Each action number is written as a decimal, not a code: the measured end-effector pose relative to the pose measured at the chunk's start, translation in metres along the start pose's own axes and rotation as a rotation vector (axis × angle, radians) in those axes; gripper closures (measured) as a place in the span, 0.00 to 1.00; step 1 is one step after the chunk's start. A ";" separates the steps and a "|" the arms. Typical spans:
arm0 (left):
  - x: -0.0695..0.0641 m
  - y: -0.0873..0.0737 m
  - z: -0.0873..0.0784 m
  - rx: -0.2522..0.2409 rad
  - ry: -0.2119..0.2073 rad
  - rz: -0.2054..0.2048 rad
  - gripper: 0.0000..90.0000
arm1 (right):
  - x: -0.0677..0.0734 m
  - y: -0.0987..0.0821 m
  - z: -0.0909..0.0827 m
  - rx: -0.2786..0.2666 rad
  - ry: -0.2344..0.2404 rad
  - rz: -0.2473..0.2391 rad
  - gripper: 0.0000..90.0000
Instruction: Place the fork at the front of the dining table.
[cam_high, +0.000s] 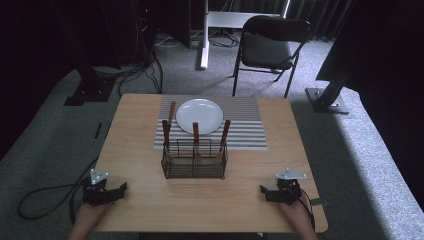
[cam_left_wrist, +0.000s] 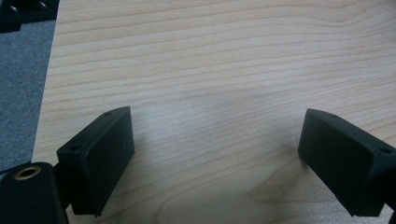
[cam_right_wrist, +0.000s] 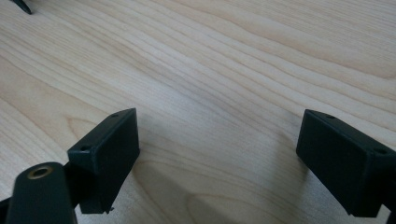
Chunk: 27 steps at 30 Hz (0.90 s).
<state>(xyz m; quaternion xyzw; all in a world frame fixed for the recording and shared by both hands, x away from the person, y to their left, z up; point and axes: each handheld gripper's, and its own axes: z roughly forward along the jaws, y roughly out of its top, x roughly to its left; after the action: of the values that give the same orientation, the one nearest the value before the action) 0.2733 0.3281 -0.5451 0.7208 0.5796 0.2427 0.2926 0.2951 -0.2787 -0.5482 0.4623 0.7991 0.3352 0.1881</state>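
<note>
The high view takes in the whole wooden table (cam_high: 140, 200); a black wire caddy (cam_high: 194, 161) stands at its middle, just in front of a grey striped placemat (cam_high: 240, 127) that bears one round white plate (cam_high: 199, 115); the two gripper views give close looks at bare wood grain between black jaws, and the left gripper view adds a strip of grey carpet (cam_left_wrist: 21, 88) past the table's edge

The left gripper (cam_high: 119, 190) rests near the table's front left corner, held by a hand (cam_high: 86, 220) that comes in from the bottom edge; its jaws are spread wide with only tabletop between them; the right gripper (cam_high: 266, 192) sits near the front right corner, its jaws likewise spread apart and pinching nothing; both point inward toward the table's middle, well apart from the caddy

Counted: one caddy, one plate, one placemat, two grippers; four wooden-handled utensils (cam_high: 196, 134), three rising upright from the caddy's compartments and one lying on the placemat at the plate's left; what kind of utensil each is cannot be told, since the heads are hidden in the wire

Beyond the table stand one black folding chair (cam_high: 265, 47), a white post and black frame legs on the carpet; a cable trails from the left gripper over the floor; nothing lies between either gripper and the caddy
</note>
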 end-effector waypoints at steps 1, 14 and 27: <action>0.000 0.000 0.000 -0.001 0.000 -0.001 0.12 | 0.000 0.000 0.000 0.004 -0.001 -0.001 0.14; 0.000 0.000 0.000 -0.002 0.003 -0.003 0.12 | 0.004 0.001 -0.002 0.031 -0.001 -0.005 0.15; -0.001 0.000 0.001 -0.002 0.004 -0.005 0.12 | 0.006 0.002 -0.006 0.044 0.022 0.009 0.18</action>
<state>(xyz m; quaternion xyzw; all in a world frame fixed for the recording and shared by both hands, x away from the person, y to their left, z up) 0.2736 0.3274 -0.5453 0.7185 0.5818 0.2440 0.2927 0.2893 -0.2748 -0.5423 0.4661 0.8063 0.3235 0.1675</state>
